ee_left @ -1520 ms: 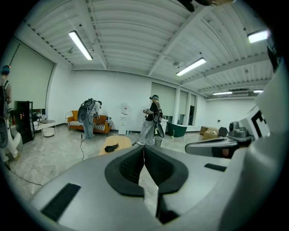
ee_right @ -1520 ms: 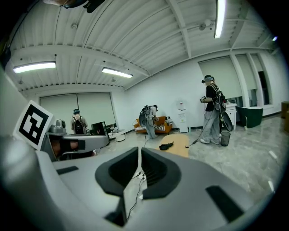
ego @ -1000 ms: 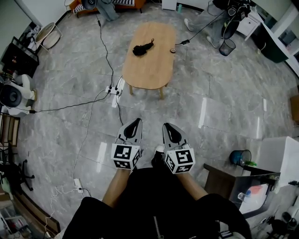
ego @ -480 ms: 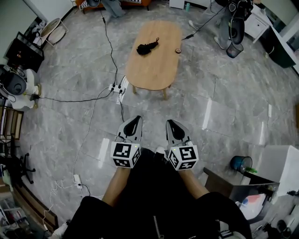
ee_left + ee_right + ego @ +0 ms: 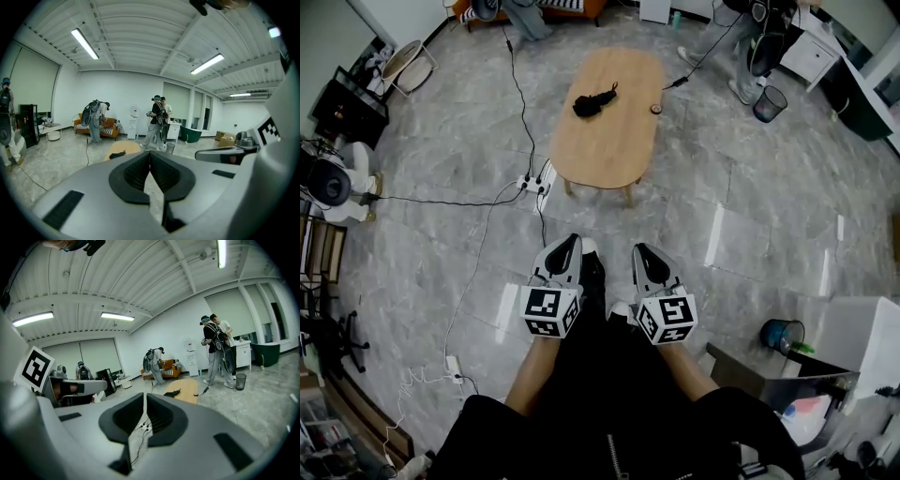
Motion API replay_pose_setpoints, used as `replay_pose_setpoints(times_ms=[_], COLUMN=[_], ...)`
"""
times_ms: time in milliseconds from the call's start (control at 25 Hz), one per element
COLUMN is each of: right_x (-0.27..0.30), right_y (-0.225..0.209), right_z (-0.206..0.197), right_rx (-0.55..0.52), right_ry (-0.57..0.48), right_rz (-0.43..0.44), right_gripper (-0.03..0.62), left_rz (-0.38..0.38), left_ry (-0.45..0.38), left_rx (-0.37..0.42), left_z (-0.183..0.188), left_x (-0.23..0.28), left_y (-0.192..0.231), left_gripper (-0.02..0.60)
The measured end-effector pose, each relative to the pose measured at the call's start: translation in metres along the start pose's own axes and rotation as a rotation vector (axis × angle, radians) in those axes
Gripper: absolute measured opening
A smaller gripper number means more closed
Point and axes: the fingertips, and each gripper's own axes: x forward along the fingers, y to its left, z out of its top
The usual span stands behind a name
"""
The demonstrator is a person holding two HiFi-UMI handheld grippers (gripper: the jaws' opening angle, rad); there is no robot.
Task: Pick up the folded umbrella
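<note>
Left claw [image 5: 569, 246] and right claw [image 5: 643, 253] both pinched closed, nothing in either
They hang side by side over the floor [image 5: 441, 253], well short of the bench [image 5: 609, 155]; folded umbrella [image 5: 593, 99] is lying up by its far end, closer to the left edge.

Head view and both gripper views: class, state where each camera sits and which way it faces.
Head view: on the person's head, facing steeply down; shows left gripper, right gripper, forearms.
Left gripper view: on that gripper, facing roughly level along its fingers.
Right gripper view: likewise, along its own fingers.
Shared: black folded umbrella on oval wooden table.
</note>
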Motion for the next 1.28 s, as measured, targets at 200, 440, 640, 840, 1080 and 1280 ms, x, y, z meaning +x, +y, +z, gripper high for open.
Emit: replay_pose_setpoints(times_ms=[200,440,640,840,1080,1280], right_x=[0.011,0.033,0.057,0.091,0.142,0.191], right_y=[-0.001,-0.003,-0.014,-0.024,-0.039,-0.047], right_z=[0.004,0.009,0.010,0.023,0.039,0.054], right_rx=[-0.009,-0.037,-0.040,-0.045,-0.036,-0.028], right_ry=[-0.010,0.005,0.031,0.038,0.052,0.068], right_rz=[0.007,0.005,-0.006,-0.020,-0.038,-0.044], right_gripper=[0.029,0.029,0.028,0.028,0.029,0.028], left_rz=[-0.011,-0.023,-0.030,-0.025,-0.035,-0.046], left_ry=[-0.005,0.000,-0.002,-0.010,-0.025,-0.030], left_rx=[0.002,-0.005,-0.012,-0.020,-0.009,0.001], left_z=[0.001,0.003,0.011,0.023,0.046,0.064], left_x=[0.010,0.031,0.057,0.089,0.137,0.176], left_y=[0.003,0.018,0.034,0.059,0.087,0.119], left_gripper=[0.015,0.015,0.015,0.015,0.015,0.015])
